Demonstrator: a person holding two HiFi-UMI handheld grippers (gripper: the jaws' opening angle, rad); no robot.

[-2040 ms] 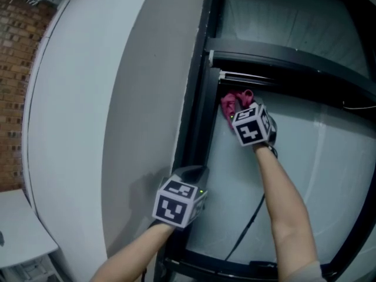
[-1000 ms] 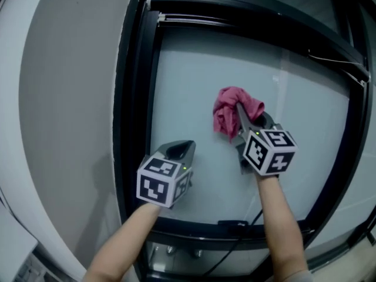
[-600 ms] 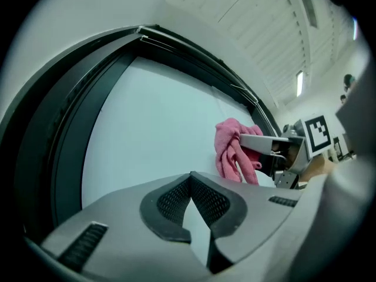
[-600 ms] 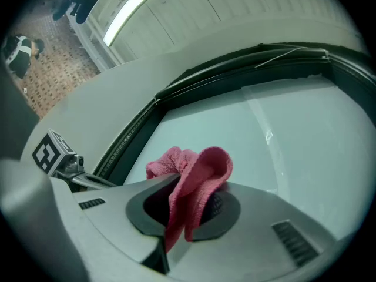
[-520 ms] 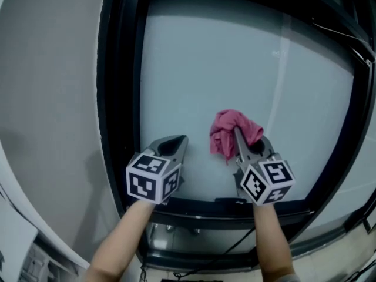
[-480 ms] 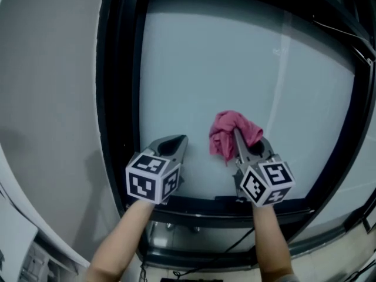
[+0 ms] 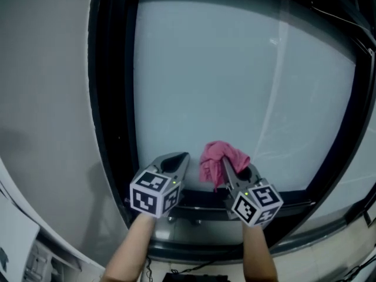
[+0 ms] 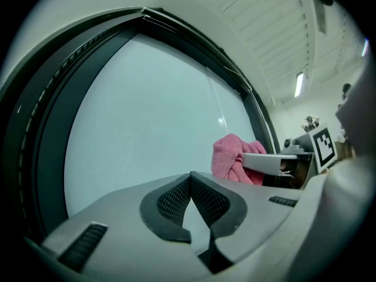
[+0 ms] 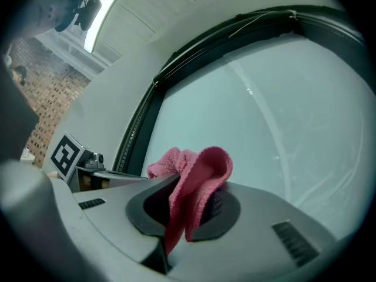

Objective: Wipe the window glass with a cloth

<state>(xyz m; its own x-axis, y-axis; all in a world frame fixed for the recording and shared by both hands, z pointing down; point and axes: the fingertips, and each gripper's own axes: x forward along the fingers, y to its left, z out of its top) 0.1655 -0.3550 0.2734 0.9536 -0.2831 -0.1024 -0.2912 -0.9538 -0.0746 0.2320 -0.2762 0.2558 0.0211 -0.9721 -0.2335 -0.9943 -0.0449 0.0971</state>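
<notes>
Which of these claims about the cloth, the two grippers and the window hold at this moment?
1. The right hand-held gripper is shut on the pink terry cloth. True.
2. The left hand-held gripper is shut and empty. True.
3. A black frame surrounds the frosted glass pane. True.
4. The cloth is at the pane's top edge. False: it is low, just above the frame's bottom bar.
5. The left hand-held gripper touches the cloth. False: they are apart.

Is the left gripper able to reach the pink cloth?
Probably yes: nothing stands between the left gripper and the pink cloth beside it, but its fingers are shut and the right gripper holds the cloth.
</notes>
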